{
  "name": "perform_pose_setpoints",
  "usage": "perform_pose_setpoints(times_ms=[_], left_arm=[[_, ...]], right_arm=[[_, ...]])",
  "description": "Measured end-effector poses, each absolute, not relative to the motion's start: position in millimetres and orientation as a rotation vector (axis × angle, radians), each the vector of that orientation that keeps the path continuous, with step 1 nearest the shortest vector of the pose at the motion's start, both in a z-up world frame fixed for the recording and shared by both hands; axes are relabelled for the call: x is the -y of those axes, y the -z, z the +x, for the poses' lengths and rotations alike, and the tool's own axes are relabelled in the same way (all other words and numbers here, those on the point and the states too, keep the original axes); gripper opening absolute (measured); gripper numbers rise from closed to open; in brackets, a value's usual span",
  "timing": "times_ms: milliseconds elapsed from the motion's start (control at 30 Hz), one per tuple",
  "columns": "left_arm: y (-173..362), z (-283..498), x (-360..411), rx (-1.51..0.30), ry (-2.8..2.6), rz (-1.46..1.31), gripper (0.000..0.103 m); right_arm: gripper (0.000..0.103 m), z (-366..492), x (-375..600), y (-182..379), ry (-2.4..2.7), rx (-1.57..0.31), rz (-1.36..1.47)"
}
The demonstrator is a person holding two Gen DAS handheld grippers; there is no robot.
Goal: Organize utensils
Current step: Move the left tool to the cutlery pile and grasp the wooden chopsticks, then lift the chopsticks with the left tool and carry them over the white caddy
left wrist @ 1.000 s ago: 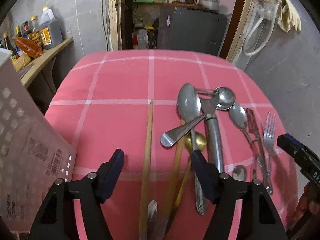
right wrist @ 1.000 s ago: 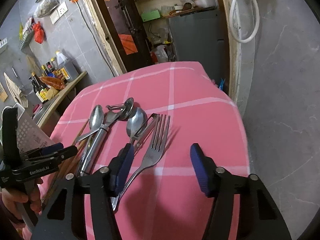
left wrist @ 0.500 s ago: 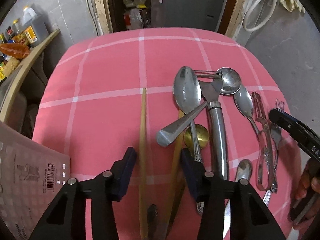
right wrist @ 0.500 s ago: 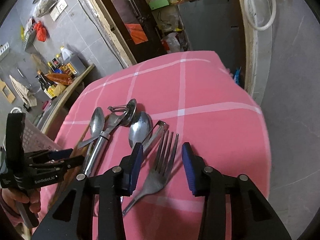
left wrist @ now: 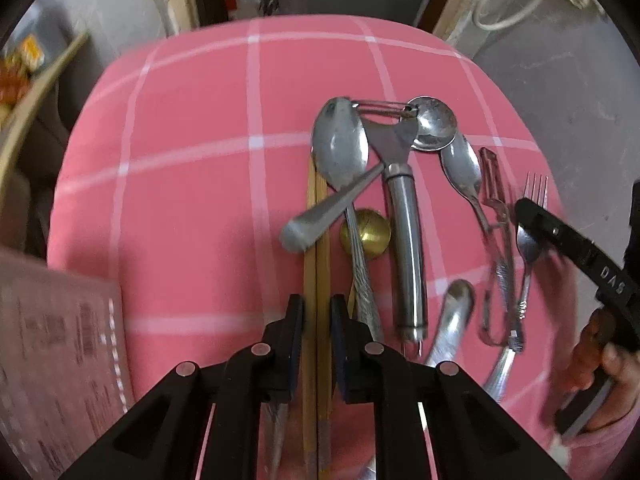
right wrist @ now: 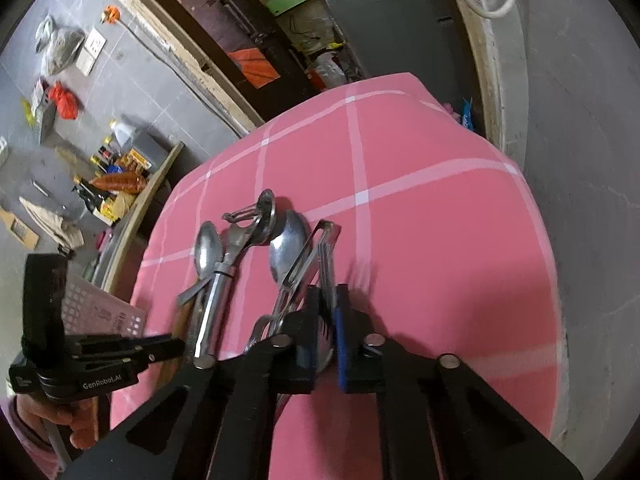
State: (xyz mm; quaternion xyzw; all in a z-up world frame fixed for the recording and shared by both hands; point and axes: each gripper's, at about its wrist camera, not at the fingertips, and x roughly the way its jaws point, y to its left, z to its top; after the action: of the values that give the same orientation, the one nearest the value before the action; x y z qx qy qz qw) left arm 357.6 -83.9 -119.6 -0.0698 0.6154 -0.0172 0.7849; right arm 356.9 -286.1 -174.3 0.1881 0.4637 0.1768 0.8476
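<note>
On a pink checked surface [left wrist: 192,184], the left gripper [left wrist: 316,320] has its jaws nearly shut around two wooden chopsticks [left wrist: 316,216] at lower centre, pairing them. The right gripper [right wrist: 325,332] pinches a steel fork [left wrist: 528,240] lower centre, apparently for sorting.

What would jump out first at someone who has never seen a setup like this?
Probably the heap of metal cutlery on the pink checked tablecloth: spoons, a steel peeler and a small brass spoon. Next, two black claws working together: the left claw pinches a pair of wooden chopsticks at the near edge, and the right claw closes on a fork at the pile's right.
</note>
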Motion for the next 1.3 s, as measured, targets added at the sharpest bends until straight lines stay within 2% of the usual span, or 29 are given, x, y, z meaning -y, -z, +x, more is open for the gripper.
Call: perform_pose_setpoints(times_ms=[300, 567, 733, 933, 1300], left_arm=[[111.1, 307.2, 69.9, -1.370, 0.138, -0.362, 0.013], [95.0, 246.7, 75.6, -1.337, 0.283, -0.438, 0.013], [75.1, 216.1, 76.8, -1.183, 0.339, -0.455, 0.013], [38.5, 217.9, 57.6, -0.972, 0.328, -0.461, 0.013], [-52.0, 205.3, -26.5, -0.615, 0.239, -0.451, 0.013]], right_arm=[[0.003, 299.3, 290.4, 154.1, -0.338, -0.942, 0.396], [0.003, 236.9, 301.5, 134.3, -0.291, -0.896, 0.412], [0.003, 209.0, 297.7, 109.0, -0.262, -0.813, 0.379], [0.003, 195.5, 279.4, 64.6, -0.268, -0.695, 0.353], [0.003, 211.0, 197.9, -36.3, -0.399, -0.448, 0.260]])
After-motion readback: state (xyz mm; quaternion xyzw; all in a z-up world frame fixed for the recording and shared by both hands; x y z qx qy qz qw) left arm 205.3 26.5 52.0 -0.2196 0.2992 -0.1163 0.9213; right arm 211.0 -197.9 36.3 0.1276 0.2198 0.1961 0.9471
